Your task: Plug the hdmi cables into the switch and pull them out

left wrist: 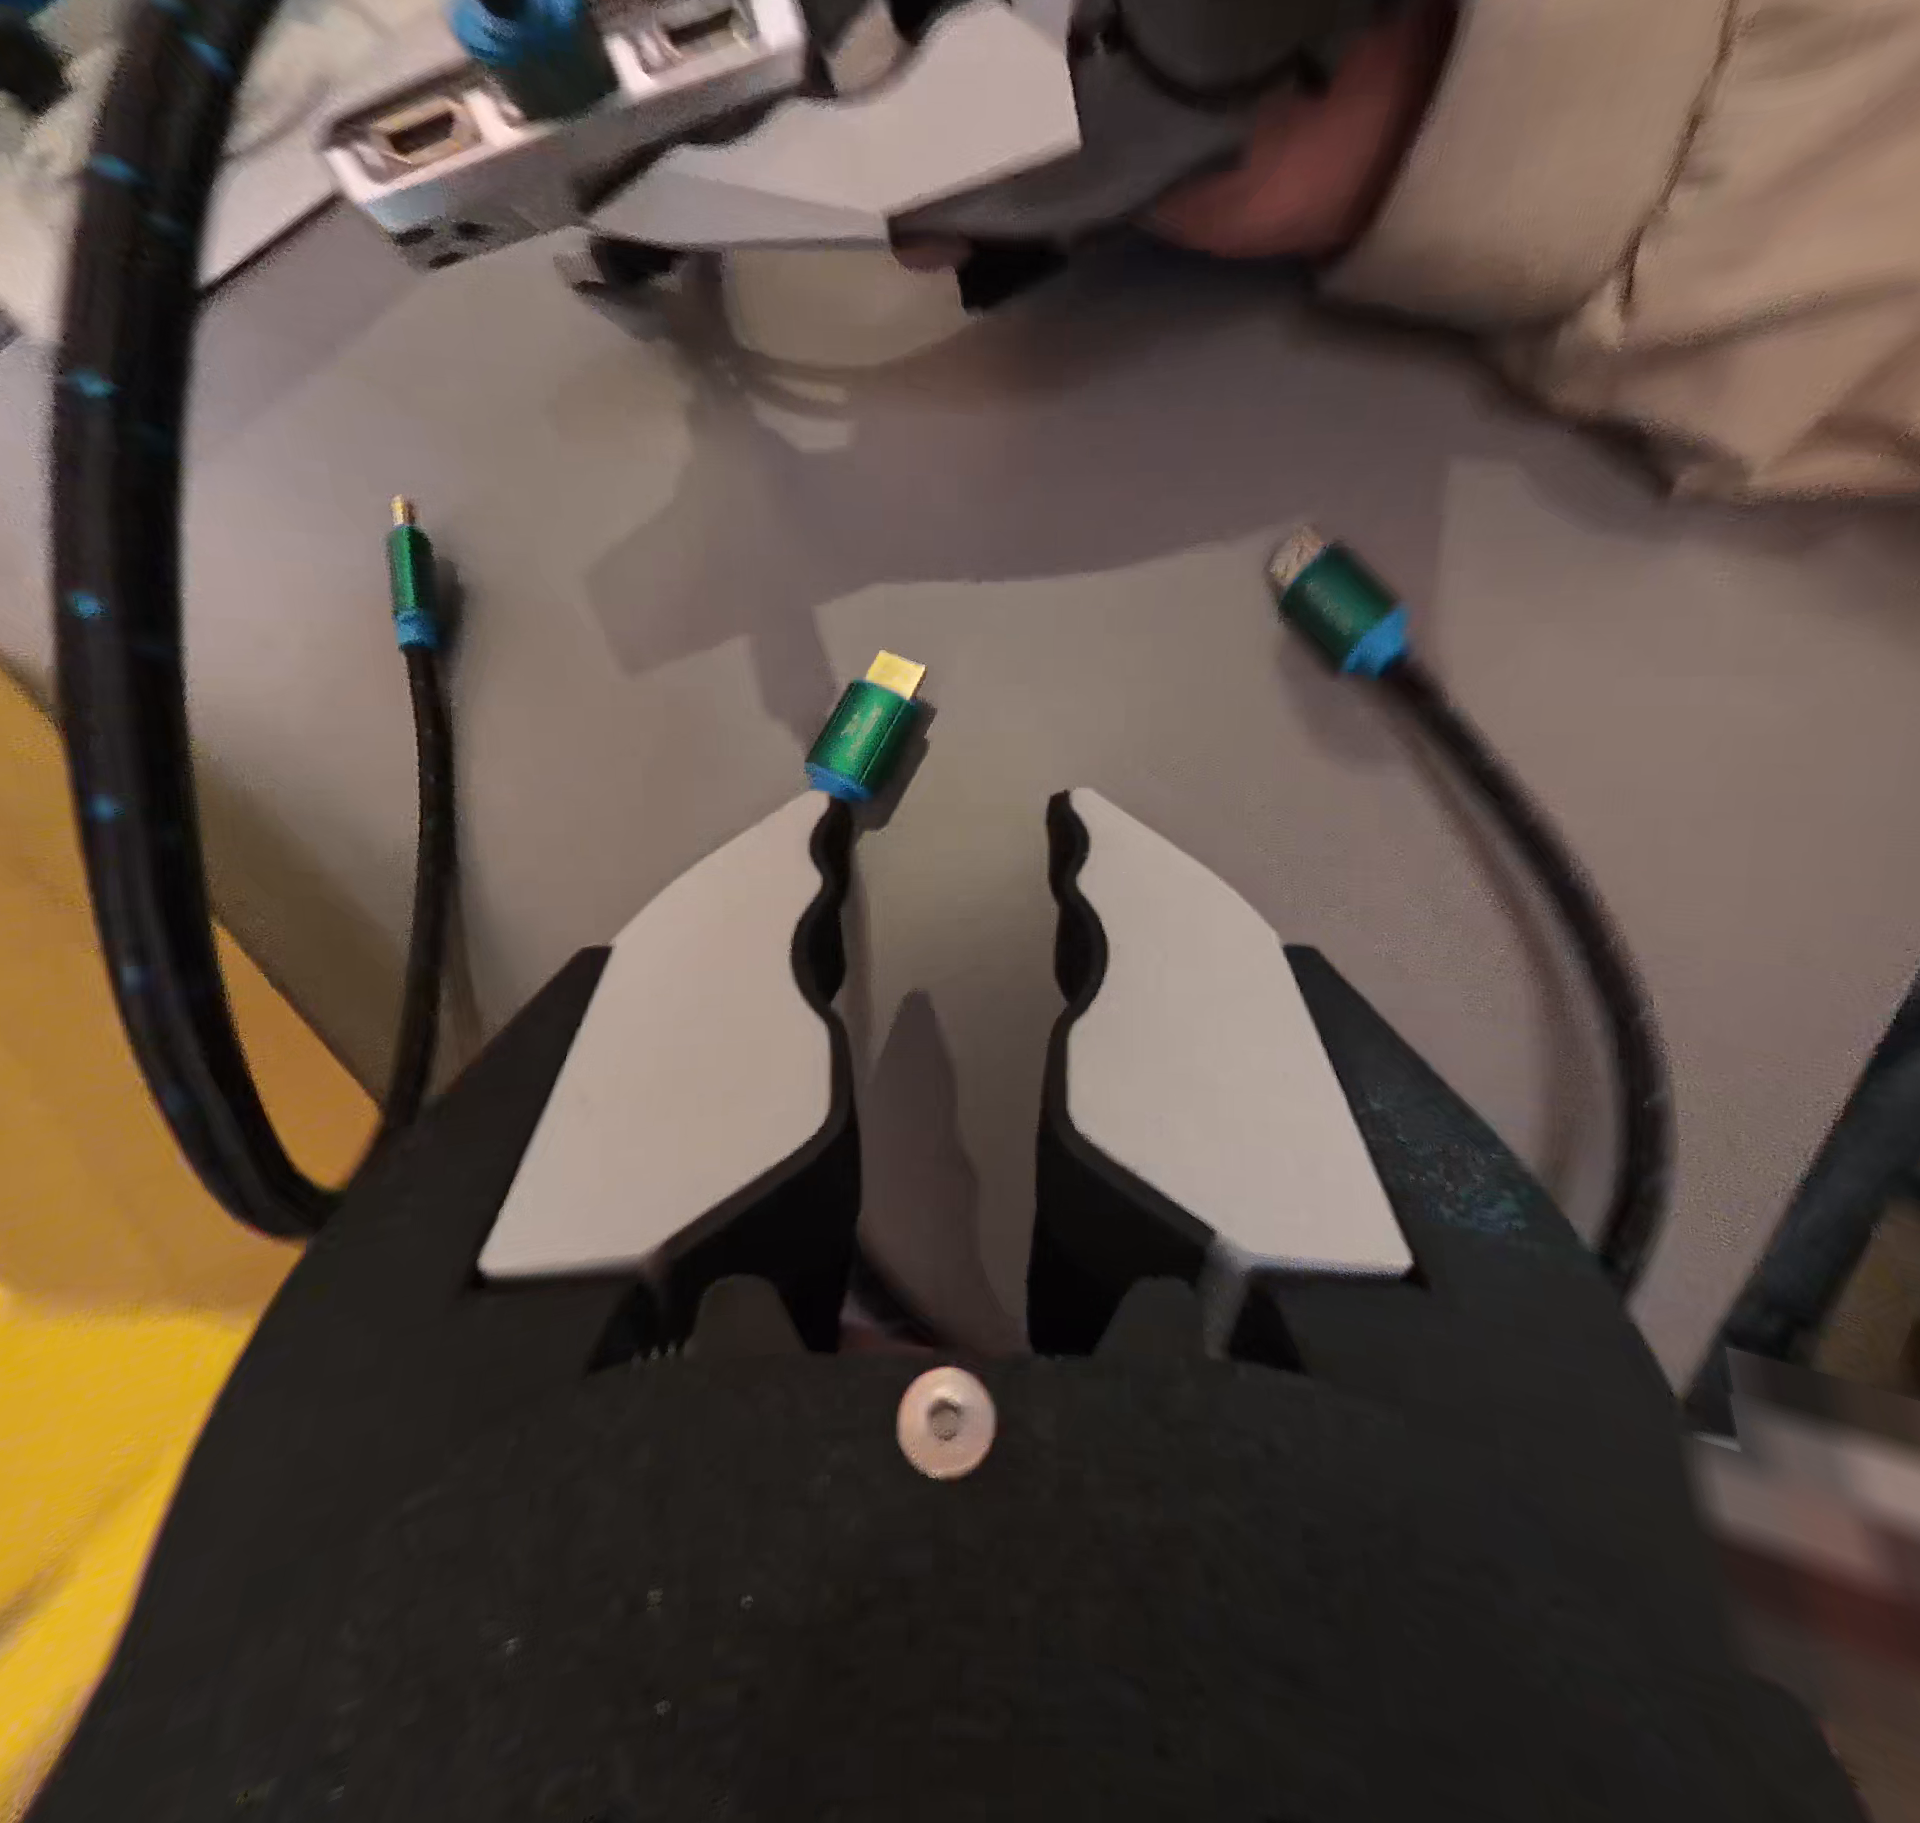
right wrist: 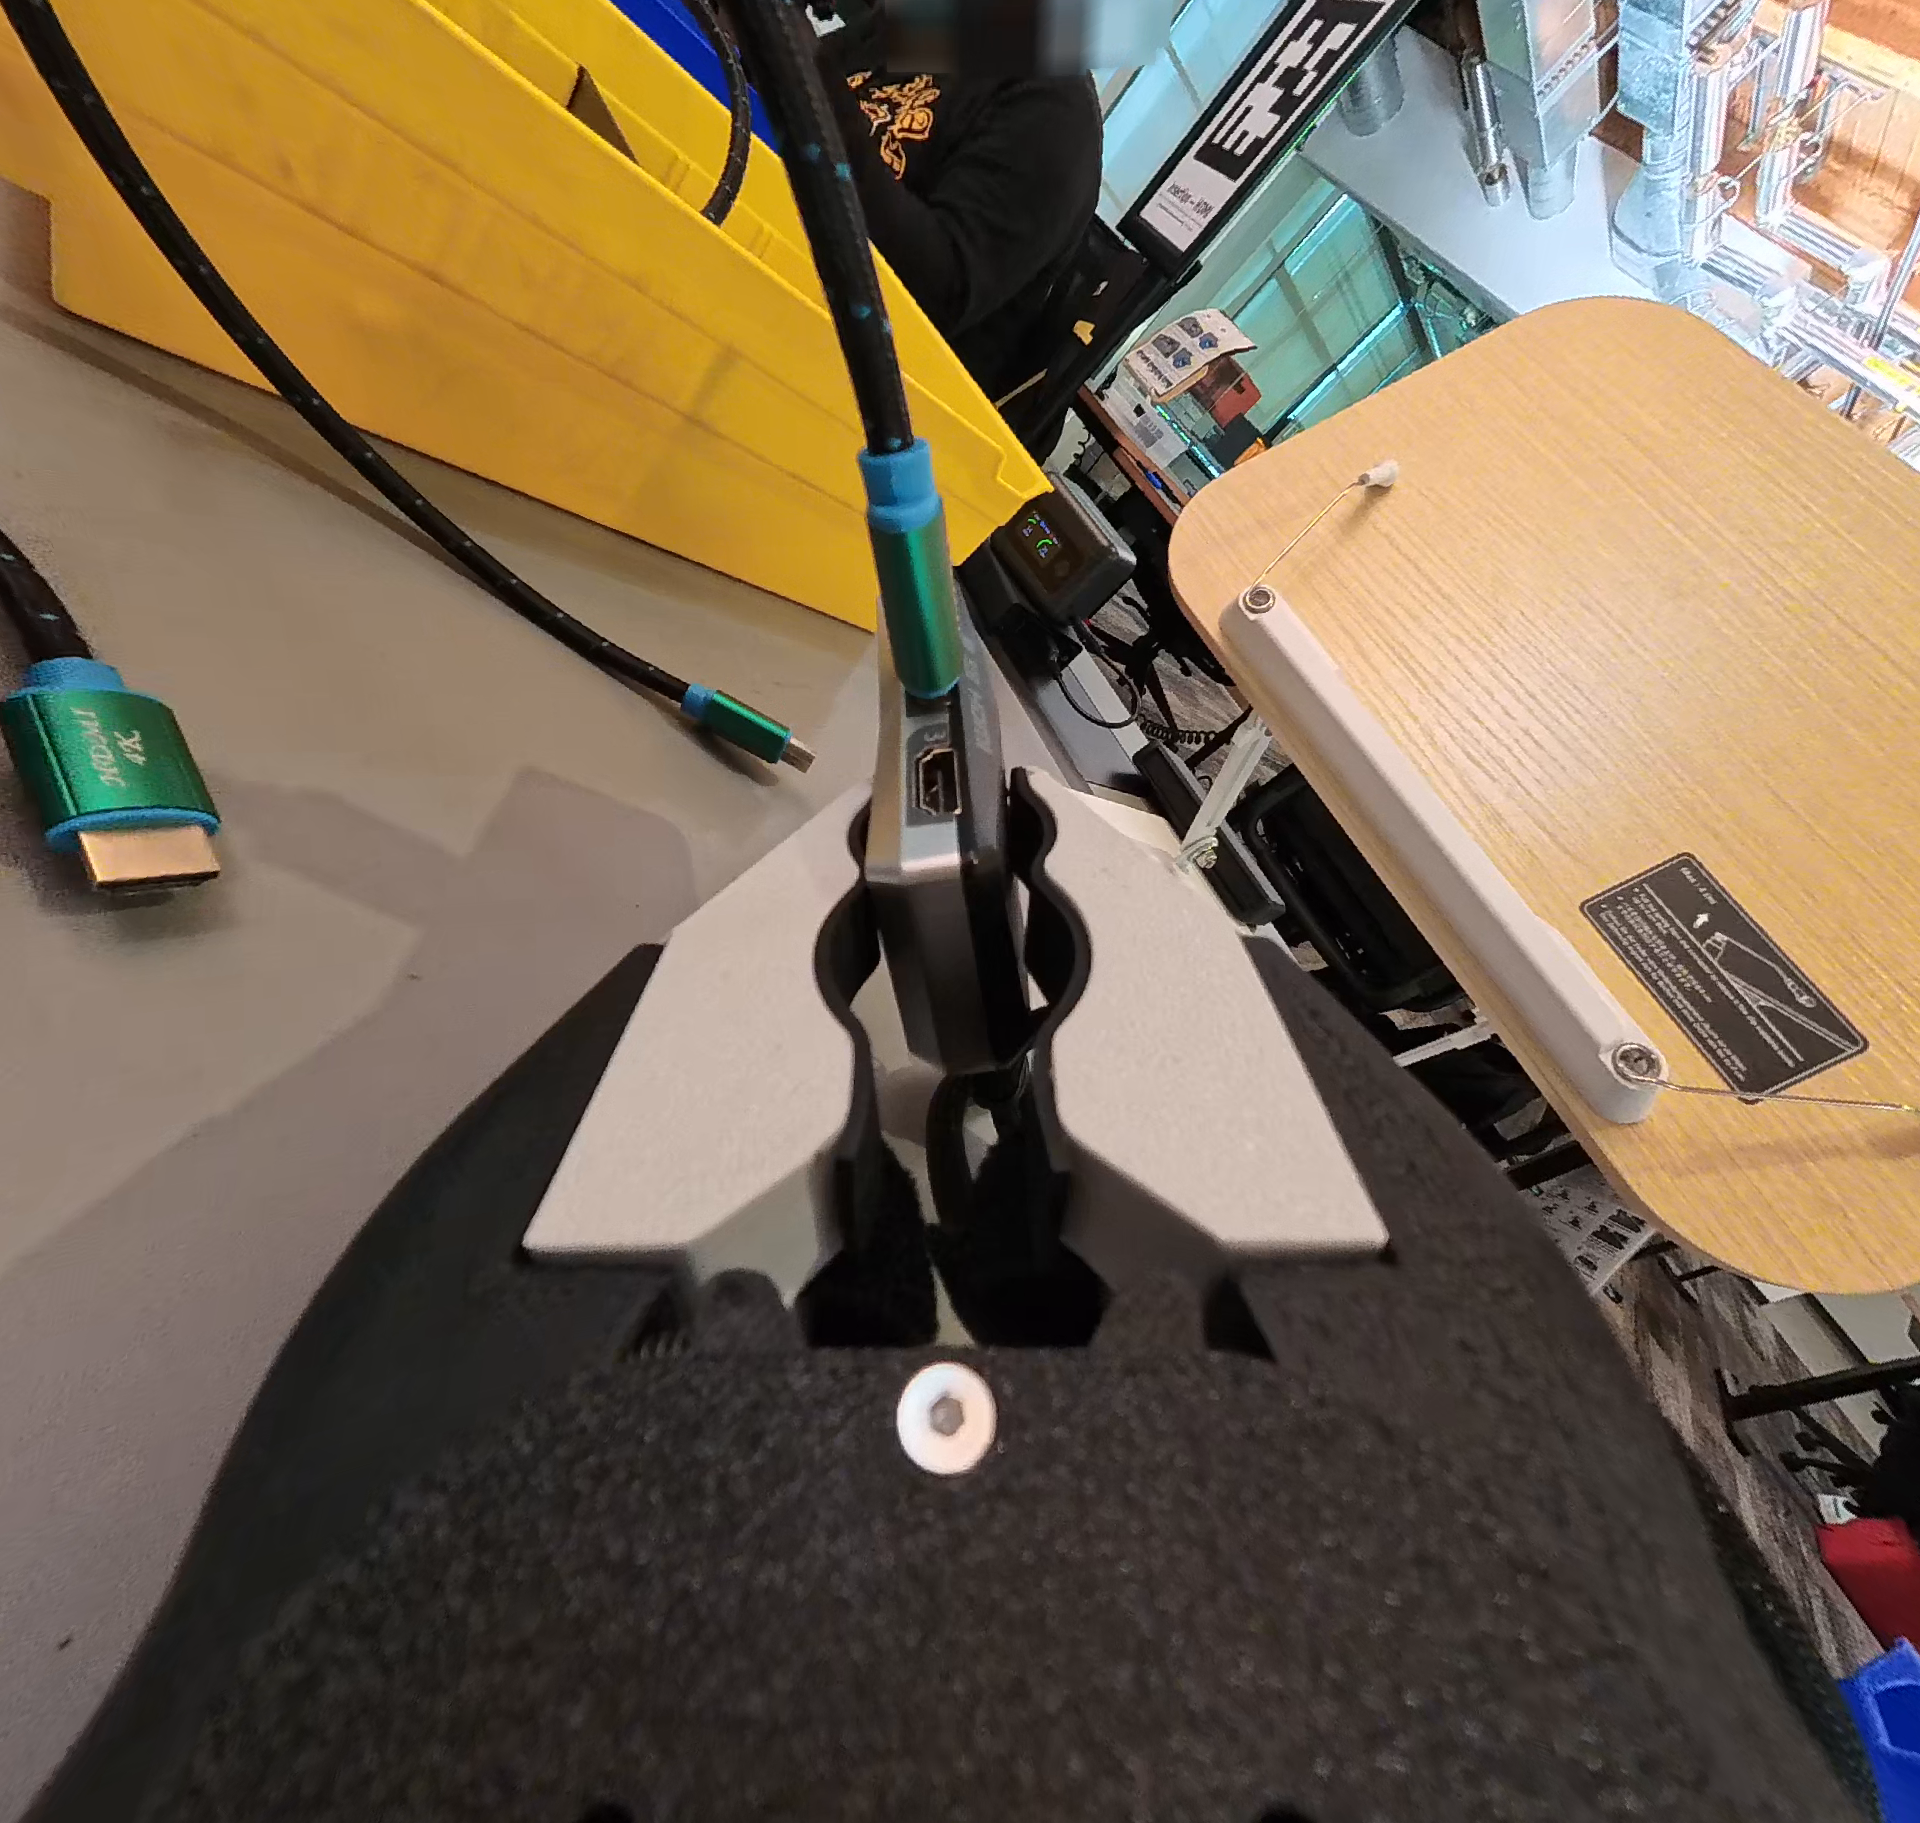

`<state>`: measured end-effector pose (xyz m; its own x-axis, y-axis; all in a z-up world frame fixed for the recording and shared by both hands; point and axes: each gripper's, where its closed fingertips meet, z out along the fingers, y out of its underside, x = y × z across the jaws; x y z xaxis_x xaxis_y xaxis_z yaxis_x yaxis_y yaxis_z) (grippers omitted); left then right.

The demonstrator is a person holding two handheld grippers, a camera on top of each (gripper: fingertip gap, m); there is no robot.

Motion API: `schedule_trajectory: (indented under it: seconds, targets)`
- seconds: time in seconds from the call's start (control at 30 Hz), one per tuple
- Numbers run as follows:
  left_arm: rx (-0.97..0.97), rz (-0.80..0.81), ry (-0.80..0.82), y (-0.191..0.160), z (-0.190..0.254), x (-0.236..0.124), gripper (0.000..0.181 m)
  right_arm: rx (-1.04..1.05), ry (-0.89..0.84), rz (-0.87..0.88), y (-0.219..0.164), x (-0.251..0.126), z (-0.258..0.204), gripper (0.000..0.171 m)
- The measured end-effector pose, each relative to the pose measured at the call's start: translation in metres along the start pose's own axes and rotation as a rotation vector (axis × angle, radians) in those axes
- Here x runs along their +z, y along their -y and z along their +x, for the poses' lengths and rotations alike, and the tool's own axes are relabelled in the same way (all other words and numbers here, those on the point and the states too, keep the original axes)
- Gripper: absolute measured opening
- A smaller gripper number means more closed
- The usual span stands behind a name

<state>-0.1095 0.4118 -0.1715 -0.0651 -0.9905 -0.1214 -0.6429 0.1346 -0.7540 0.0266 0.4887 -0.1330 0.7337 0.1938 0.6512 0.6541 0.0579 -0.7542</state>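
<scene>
Just in front of the left gripper [left wrist: 945,807], open wide, lies a green plug [left wrist: 868,729]; grab it straight, while the right gripper [right wrist: 940,817] holds the switch [right wrist: 935,900] steady.

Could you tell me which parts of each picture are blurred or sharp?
Left wrist view: the switch and the right gripper holding it are smeared; the middle plug on the table is fairly crisp. Right wrist view: sharp overall, the switch clear between the fingers.
</scene>
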Motion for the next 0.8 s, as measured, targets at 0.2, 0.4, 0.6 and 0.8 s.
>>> schedule_trajectory:
  seconds: [0.2,0.4,0.6,0.8]
  targets:
    - [0.051,0.02,-0.177,-0.015,-0.026,0.013,0.036,-0.009,0.004,0.0,0.0,0.0,-0.001,0.021]
    - [0.184,0.07,-0.13,-0.019,-0.032,0.03,0.027,0.008,0.006,0.009,0.002,-0.001,0.0,0.021]
    - [0.139,-0.008,-0.168,-0.03,-0.027,0.036,0.021,0.031,0.024,0.051,0.009,-0.005,-0.001,0.021]
    - [0.071,-0.026,-0.158,-0.03,-0.033,0.038,0.029,0.047,0.037,0.08,0.014,-0.008,-0.001,0.021]
